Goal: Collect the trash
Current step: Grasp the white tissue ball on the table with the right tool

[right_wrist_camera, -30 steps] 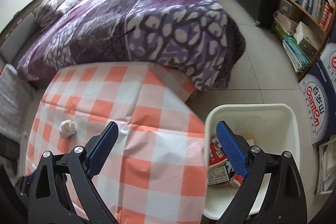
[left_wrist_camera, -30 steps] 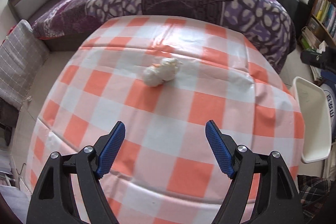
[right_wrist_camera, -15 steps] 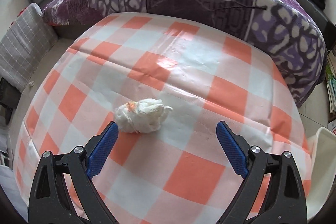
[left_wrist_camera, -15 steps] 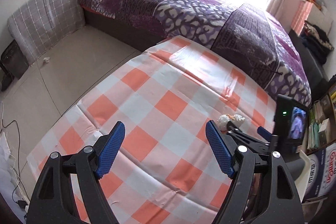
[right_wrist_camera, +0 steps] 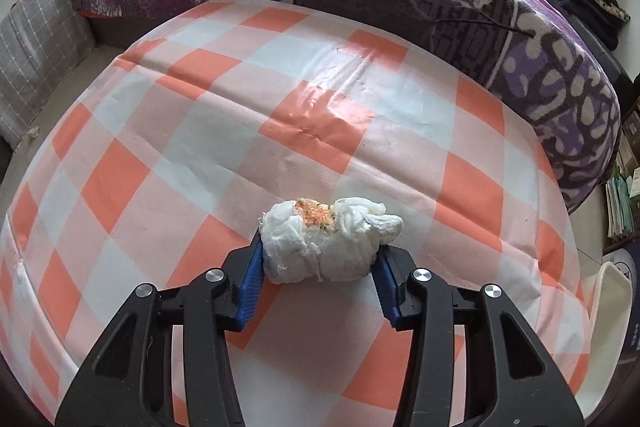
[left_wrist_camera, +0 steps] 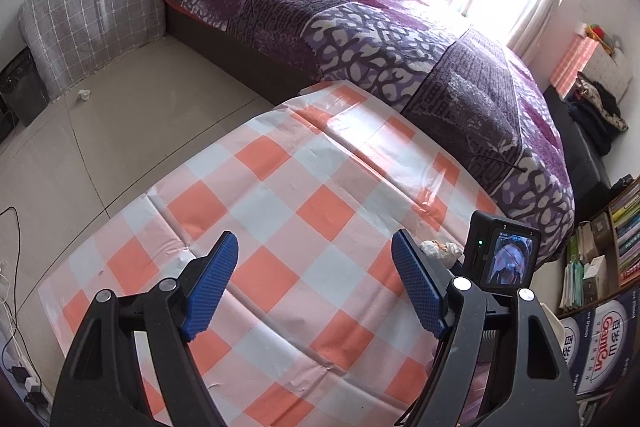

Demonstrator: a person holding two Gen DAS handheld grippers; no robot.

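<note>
The right tool (right_wrist_camera: 319,269) is clenched on the crumpled tissue wad (right_wrist_camera: 326,241), which sits between its pads on the checkered bench (right_wrist_camera: 200,131). The left tool (left_wrist_camera: 312,281) hangs released, the wad just beyond its right finger.

both the left gripper (left_wrist_camera: 314,283) and right gripper (right_wrist_camera: 318,283) have black frames, silver screws and blue ribbed jaws.
</note>
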